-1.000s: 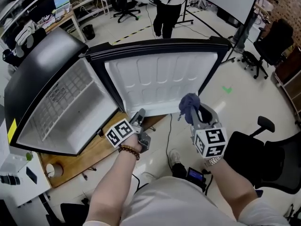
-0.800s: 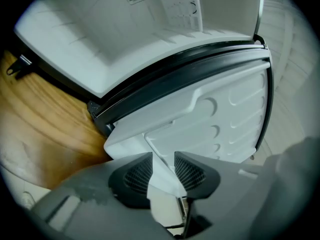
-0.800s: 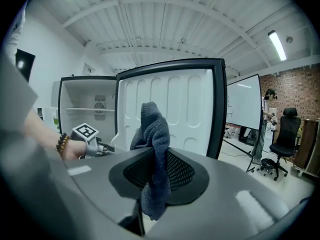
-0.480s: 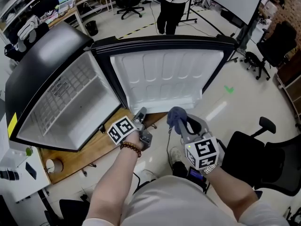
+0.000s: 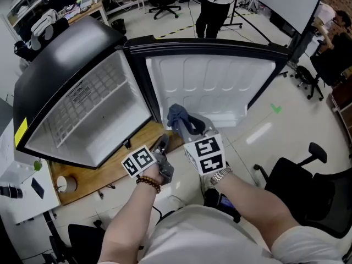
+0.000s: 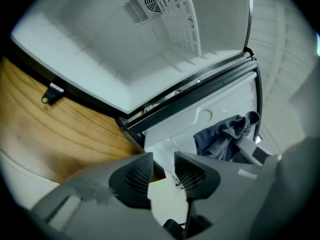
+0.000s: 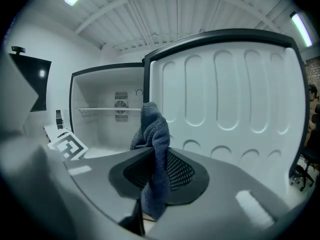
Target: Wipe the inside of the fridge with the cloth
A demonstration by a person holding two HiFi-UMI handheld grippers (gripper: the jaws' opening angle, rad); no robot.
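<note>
Cloth of dark blue towelling (image 7: pixel 152 129) is hanging pinched between the jaws of the right gripper (image 7: pixel 155 171). It is hovering before the hinge-side lower corner of the white inner door (image 5: pixel 214 81) of the small black fridge (image 5: pixel 66 54). The left gripper (image 6: pixel 164 171) is hovering over the edge of the wooden board (image 5: pixel 110 172) under the fridge. Its jaws are slightly apart after just narrowing, gripping nothing.
</note>
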